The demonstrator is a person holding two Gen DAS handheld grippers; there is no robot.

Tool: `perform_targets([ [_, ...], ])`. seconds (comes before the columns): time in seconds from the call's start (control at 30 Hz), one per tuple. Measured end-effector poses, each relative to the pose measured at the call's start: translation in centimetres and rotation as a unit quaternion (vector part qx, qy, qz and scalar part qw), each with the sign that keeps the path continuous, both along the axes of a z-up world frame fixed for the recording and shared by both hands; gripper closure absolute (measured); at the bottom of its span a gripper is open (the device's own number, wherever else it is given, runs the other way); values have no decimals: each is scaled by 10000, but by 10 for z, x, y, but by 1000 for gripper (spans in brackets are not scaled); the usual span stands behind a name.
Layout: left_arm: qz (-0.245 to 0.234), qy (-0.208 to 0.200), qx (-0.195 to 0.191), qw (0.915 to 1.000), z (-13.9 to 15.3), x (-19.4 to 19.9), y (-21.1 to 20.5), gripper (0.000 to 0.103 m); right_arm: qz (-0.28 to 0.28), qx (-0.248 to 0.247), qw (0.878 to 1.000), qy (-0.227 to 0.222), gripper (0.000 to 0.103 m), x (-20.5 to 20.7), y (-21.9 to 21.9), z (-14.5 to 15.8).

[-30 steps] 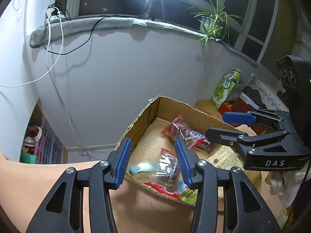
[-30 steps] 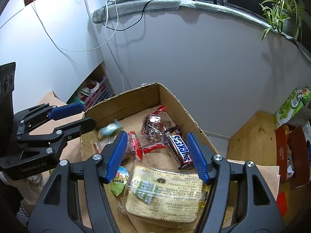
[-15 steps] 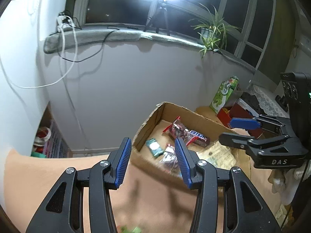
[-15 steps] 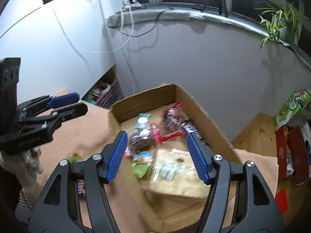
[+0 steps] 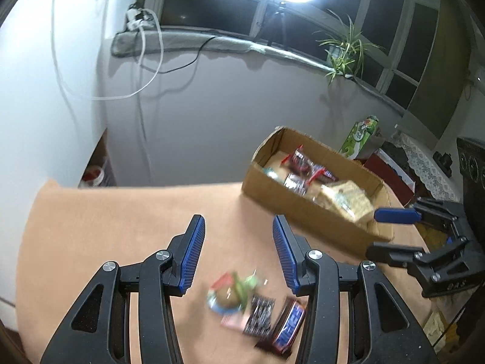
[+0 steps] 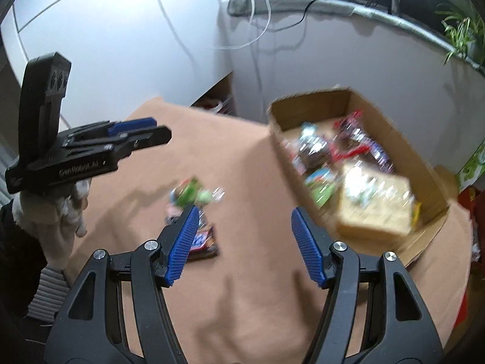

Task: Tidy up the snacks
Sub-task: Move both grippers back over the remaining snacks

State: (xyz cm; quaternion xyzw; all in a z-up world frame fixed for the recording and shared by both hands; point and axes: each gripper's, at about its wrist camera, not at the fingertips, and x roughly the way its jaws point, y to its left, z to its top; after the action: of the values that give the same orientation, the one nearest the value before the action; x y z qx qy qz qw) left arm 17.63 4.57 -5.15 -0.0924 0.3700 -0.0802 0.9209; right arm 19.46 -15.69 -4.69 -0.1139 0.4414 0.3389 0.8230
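With nothing held between the moderately parted fingers of the left gripper (image 5: 238,257) or the wider-spread right gripper (image 6: 245,242), one loose snack packet (image 5: 230,298), lying just below the left fingers, is best straddled squarely before being carried to the cardboard box (image 5: 306,212).

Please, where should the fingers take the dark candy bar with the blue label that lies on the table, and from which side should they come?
Grip the candy bar across its narrow width near mid-length, coming from above. It lies flat on the table, long and slim, beside another wrapper, so its ends are the freer parts.
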Motion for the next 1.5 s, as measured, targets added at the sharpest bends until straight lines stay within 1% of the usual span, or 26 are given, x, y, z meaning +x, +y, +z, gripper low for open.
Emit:
perform_targets([
  [0.13,46,103,-67,9999,-12,-17,7,58,40,-63,9996,281,37,-16,7,-22],
  [0.33,72,304,-154,9994,-32,-35,13,58,-77,-150,9973,712,37,-26,17,-51],
  [0.4,36,339,-154,9993,-36,-40,12,58,-210,-44,9952,955,37,-23,18,-59],
  [0.53,-23,433,-136,9990,-44,-43,10,58,-529,268,9861,1549,37,-13,15,-74],
  [0.63,-91,470,-118,9988,-48,-42,6,58,-715,418,9798,1821,37,-9,16,-82],
  [0.73,-172,482,-87,9986,-52,-38,1,58,-810,412,9785,1851,40,-6,22,-85],
  [0.77,-238,488,-45,9985,-53,-36,-3,61,-826,397,9784,1854,41,-6,26,-86],
  [0.83,-309,497,68,9983,-56,-32,-8,63,-841,359,9783,1860,43,-5,31,-88],
  [0.9,-331,529,167,9979,-60,-27,-11,64,-901,260,9803,1737,43,-5,37,-90],
  [1.0,-235,547,13,9982,-64,-24,-2,65,-911,204,9810,1698,48,-4,41,-91],
  [1.07,-156,559,63,9983,-66,-24,5,70,-892,150,9823,1640,48,-3,45,-92],
  [1.13,-156,640,111,9978,-71,-24,10,72,-861,83,9837,1577,48,-6,47,-89],
  [1.2,-189,689,172,9973,-75,-24,10,72,-849,29,9844,1540,48,-6,51,-89],
  [1.3,-306,670,195,9971,-73,-22,5,72,-845,-56,9852,1488,48,-5,55,-88],
  [1.47,-523,690,161,9961,-73,-16,-4,72,-811,-232,9874,1341,48,-4,65,-87],
  [1.5,-552,722,231,9956,-76,-15,-6,74,-809,-247,9876,1324,48,-4,66,-87],
])
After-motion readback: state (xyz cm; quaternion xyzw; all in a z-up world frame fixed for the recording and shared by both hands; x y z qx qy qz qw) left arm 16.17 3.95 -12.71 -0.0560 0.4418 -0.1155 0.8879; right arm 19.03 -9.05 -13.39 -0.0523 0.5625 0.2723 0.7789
